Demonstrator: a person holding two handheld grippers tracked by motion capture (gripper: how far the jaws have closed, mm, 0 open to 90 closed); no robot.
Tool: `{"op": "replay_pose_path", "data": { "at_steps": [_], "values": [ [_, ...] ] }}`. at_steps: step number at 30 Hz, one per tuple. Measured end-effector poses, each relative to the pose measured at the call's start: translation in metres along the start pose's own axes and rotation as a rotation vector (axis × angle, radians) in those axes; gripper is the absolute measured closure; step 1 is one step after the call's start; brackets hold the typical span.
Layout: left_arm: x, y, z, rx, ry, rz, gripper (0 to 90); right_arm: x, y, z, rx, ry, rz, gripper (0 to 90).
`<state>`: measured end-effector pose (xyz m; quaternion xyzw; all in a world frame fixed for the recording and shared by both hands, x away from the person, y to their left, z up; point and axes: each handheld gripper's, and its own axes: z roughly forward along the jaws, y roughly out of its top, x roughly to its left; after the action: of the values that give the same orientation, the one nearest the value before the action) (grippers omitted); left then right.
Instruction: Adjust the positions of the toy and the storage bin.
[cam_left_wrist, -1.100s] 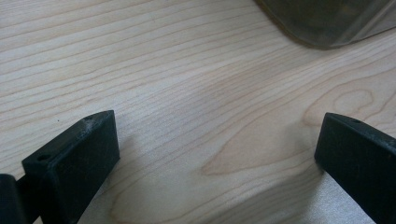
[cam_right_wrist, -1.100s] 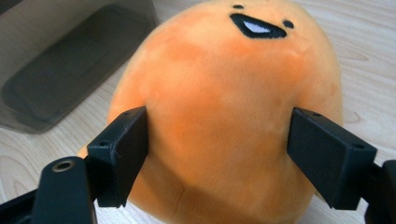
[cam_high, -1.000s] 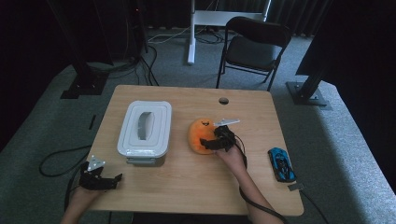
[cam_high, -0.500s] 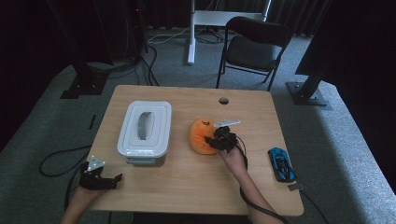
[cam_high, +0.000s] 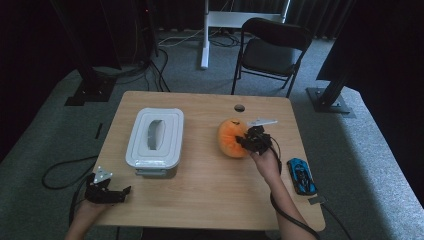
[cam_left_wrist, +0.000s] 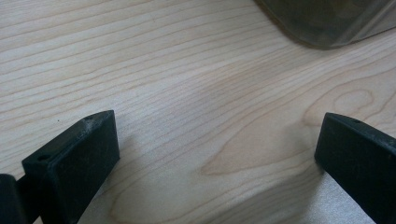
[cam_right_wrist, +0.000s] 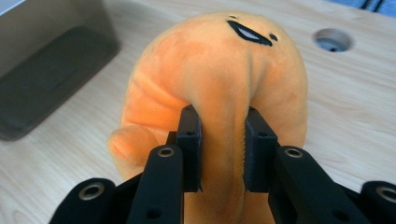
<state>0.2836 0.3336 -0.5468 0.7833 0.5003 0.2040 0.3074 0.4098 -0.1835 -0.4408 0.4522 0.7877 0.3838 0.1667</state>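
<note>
Wooden table: right tongs pinching orange plush.

Orange plush, pinched, mid-table.

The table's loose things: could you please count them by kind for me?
Orange plush toy, pinched in the right gripper: 1
White lidded box: 1
Blue toy car: 1
Total: 3
</note>
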Motion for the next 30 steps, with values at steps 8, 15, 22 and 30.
{"op": "replay_pose_path", "data": {
  "at_steps": [8, 15, 22, 30],
  "values": [
    [0.000, 0.000, 0.000, 0.000, 0.000, 0.000, 0.3, -0.034, -0.002, -0.018, -0.005, -0.061, 0.042, 72.5],
    [0.000, 0.000, 0.000, 0.000, 0.000, 0.000, 0.3, -0.067, -0.002, -0.029, -0.001, -0.129, 0.086, 72.4],
    [0.000, 0.000, 0.000, 0.000, 0.000, 0.000, 0.3, -0.096, -0.005, -0.035, 0.024, -0.205, 0.105, 72.3],
    [0.000, 0.000, 0.000, 0.000, 0.000, 0.000, 0.3, -0.119, -0.011, -0.031, 0.052, -0.267, 0.119, 71.9]
  ]
}}
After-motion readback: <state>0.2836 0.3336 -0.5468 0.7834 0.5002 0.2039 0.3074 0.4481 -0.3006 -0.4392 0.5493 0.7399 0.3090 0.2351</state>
